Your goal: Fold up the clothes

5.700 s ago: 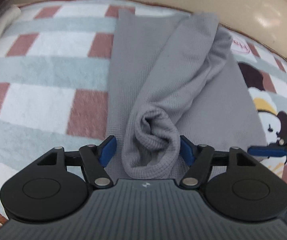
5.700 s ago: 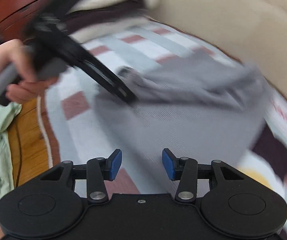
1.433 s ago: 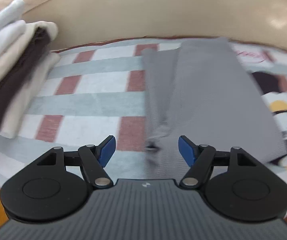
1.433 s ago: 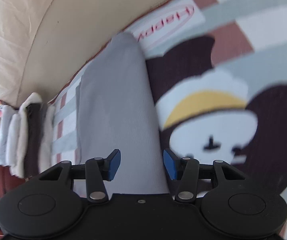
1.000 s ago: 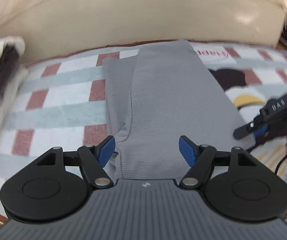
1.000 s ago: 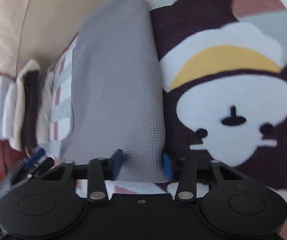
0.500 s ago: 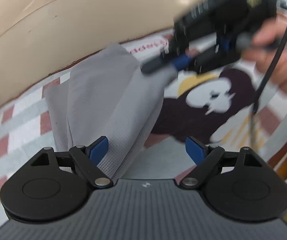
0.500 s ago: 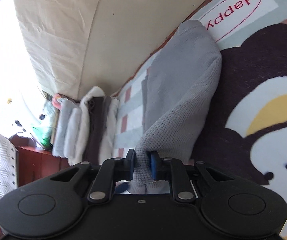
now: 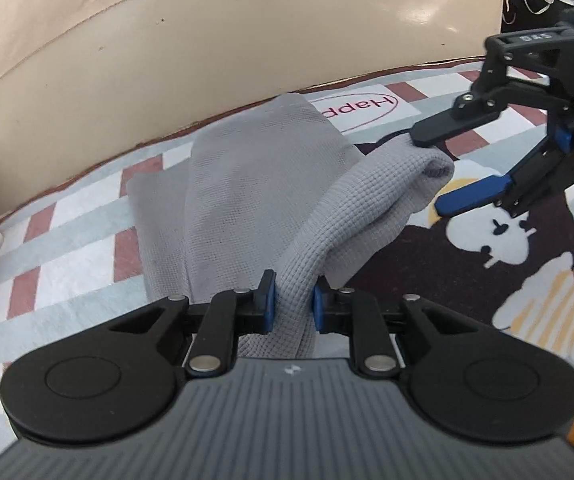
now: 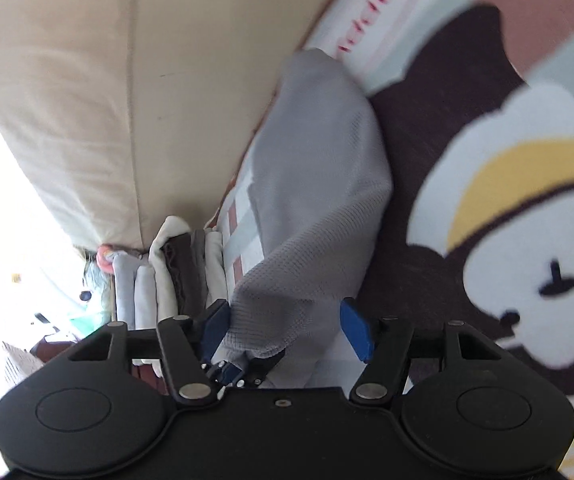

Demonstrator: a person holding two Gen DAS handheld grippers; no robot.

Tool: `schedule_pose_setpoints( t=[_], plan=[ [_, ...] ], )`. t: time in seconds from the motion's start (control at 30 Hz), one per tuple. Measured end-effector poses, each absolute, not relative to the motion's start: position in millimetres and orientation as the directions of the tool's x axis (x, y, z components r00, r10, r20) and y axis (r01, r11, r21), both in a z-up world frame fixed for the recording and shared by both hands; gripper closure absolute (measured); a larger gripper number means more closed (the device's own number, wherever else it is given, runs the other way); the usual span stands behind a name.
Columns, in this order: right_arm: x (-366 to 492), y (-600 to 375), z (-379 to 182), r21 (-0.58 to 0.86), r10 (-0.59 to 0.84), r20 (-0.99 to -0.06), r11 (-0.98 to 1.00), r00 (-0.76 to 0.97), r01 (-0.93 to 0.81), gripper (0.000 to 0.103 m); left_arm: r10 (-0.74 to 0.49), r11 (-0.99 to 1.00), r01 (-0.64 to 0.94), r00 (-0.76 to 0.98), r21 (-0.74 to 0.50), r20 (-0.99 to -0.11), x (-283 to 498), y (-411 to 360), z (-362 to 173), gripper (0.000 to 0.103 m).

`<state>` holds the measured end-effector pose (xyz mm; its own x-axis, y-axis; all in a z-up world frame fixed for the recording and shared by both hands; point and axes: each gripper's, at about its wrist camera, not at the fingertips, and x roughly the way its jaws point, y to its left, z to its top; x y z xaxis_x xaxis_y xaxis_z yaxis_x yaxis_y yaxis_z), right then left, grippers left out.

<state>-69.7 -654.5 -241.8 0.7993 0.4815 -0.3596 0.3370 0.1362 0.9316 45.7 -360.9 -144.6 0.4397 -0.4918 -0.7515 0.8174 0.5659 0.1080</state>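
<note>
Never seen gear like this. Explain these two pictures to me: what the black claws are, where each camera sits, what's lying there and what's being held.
No robot here: a person holds a two-finger gripper in each hand, and each gripper carries a camera looking along its fingers. One picture is from the left gripper, the other from the right gripper, which also appears in the left view. A grey knit garment lies on a patterned cartoon blanket, with a stack of folded clothes beside it. The left jaws have just closed, pinching a fold of the garment. The right jaws have just opened; cloth lies between them, not pinched.
</note>
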Motion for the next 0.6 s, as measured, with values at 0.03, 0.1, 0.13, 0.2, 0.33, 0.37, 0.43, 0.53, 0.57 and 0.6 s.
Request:
schedule_pose_setpoints(
  t=[0.03,0.1,0.13,0.2,0.33,0.37,0.43,0.53,0.57,0.6],
  plan=[
    [-69,-653,-245,0.932,0.485,-0.356,0.116,0.799,0.345,0.035,-0.496,0.565,0.819,0.435,0.101,-0.752,44,-360,-146,0.086],
    [-66,-650,-250,0.929,0.502,-0.354,0.093,0.789,0.358,0.034,-0.497,0.56,0.823,0.427,0.097,-0.755,40,-359,-150,0.086],
    [-63,-648,-252,0.927,0.515,-0.356,0.092,0.779,0.363,0.033,-0.497,0.556,0.826,0.423,0.097,-0.758,39,-359,-151,0.086],
    [-56,-641,-254,0.919,0.542,-0.377,0.119,0.751,0.376,0.033,-0.496,0.545,0.832,0.419,0.102,-0.76,37,-359,-152,0.086],
    [-41,-620,-253,0.914,0.581,-0.403,0.214,0.707,0.345,0.06,-0.501,0.553,0.828,0.417,0.09,-0.758,39,-358,-150,0.086],
    [-40,-617,-251,0.916,0.572,-0.4,0.231,0.716,0.328,0.073,-0.505,0.558,0.826,0.417,0.084,-0.756,39,-357,-151,0.085],
    [-40,-617,-242,0.923,0.559,-0.384,0.255,0.735,0.288,0.082,-0.523,0.556,0.827,0.422,0.078,-0.74,35,-352,-151,0.085],
    [-44,-618,-230,0.926,0.543,-0.371,0.277,0.753,0.256,0.083,-0.561,0.515,0.847,0.45,0.133,-0.695,20,-346,-151,0.082],
    [-44,-618,-229,0.927,0.546,-0.367,0.277,0.753,0.251,0.083,-0.559,0.511,0.847,0.458,0.148,-0.691,18,-345,-152,0.08],
    [-45,-618,-228,0.929,0.549,-0.363,0.277,0.752,0.246,0.083,-0.557,0.508,0.846,0.467,0.163,-0.687,16,-345,-153,0.078]
  ],
)
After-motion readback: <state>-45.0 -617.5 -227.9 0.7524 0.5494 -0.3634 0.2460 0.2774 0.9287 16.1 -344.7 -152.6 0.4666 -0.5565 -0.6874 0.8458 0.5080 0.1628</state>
